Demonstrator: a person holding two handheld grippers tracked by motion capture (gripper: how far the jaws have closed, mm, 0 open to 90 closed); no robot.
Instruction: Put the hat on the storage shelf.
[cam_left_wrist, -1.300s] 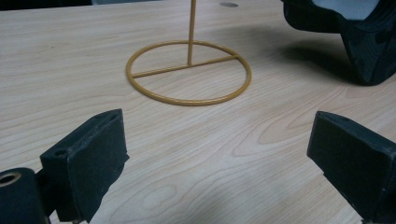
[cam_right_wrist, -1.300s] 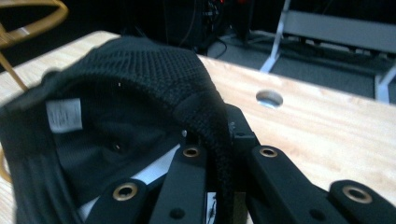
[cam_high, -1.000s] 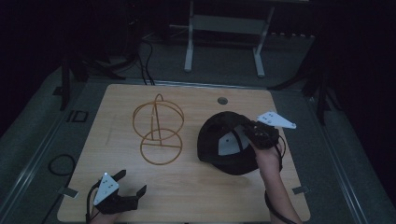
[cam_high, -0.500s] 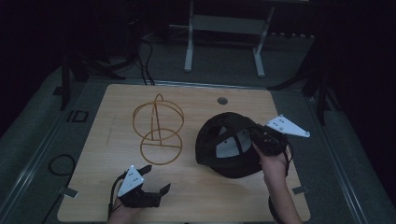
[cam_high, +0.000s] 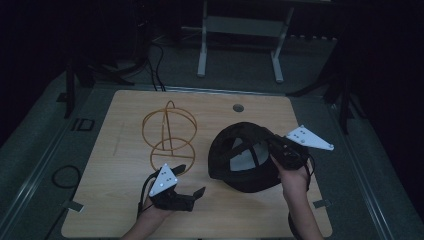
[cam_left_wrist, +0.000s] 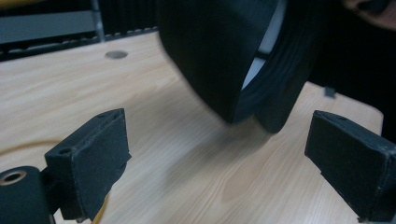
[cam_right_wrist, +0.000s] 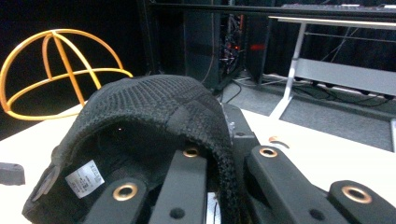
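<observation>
Since the earlier frames, the left gripper (cam_high: 187, 196) has been carried across the bench (cam_high: 120, 150) toward the black cap (cam_high: 240, 150), its jaws spread and empty. The cap is held tilted up at the bench's right side, its rim clenched by the right gripper (cam_high: 280, 150). A two-handed hold appears to be in preparation, perhaps for the wire stand (cam_high: 169, 132). A white label (cam_right_wrist: 85, 178) is sewn inside the cap; its print cannot be read.

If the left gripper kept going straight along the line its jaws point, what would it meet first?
Most likely the black cap, which hangs just ahead between the left gripper's open jaws, above the wooden table. Exact depth is unclear.
</observation>
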